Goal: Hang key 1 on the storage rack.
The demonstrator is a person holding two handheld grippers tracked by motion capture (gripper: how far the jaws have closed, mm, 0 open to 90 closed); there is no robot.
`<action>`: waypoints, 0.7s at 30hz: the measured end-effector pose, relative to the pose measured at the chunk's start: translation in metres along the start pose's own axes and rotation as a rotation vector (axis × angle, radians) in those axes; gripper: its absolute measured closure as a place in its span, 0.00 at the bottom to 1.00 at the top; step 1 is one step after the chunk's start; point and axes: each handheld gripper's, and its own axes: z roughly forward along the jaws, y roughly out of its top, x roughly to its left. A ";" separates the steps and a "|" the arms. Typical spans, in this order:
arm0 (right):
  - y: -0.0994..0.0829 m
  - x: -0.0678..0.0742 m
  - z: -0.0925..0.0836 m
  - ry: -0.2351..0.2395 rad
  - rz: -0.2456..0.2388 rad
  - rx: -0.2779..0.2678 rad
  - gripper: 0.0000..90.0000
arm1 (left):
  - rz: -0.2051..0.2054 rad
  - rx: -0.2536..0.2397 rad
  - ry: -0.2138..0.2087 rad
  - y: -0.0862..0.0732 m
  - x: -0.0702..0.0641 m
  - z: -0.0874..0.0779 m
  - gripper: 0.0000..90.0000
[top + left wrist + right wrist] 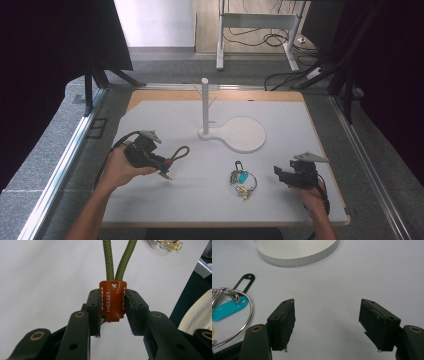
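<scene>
Toward the tabletop's (150,210) left edge, the left tongs (165,167) are clenched on a brown leather tab (112,301), both pads pressing its stitched sides. From the tab a green cord loop (180,152) stands out toward the middle, held off the surface. The loop looks light and limp: woven rope that will sag and swing, with nothing fragile about it. The tab is the sensible hold, being flat, firm and grippy, while the round cord could roll or slip between pads. To hang it, the loop must stay open, so a grip low on the tab leaves the loop free.

At the middle, near the back edge, a white post (204,105) rises from a stand with a round base (245,134). Nearer the front edge lies a key bunch (242,181), with a steel ring (249,315), a teal tag (227,309) and a black clip (244,281); it looks heavier, hard and jangly.

By the right edge, the right tongs (328,325) are released, jaws wide apart over bare tabletop, just beside the keys.
</scene>
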 end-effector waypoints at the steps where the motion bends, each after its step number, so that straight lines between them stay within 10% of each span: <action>1: 0.000 0.000 0.000 0.000 0.000 0.000 0.33 | 0.002 -0.002 0.001 0.001 0.000 -0.001 0.75; 21: -0.001 -0.004 0.001 0.031 0.022 0.005 0.34 | -0.018 -0.080 -0.023 0.021 0.008 -0.020 0.75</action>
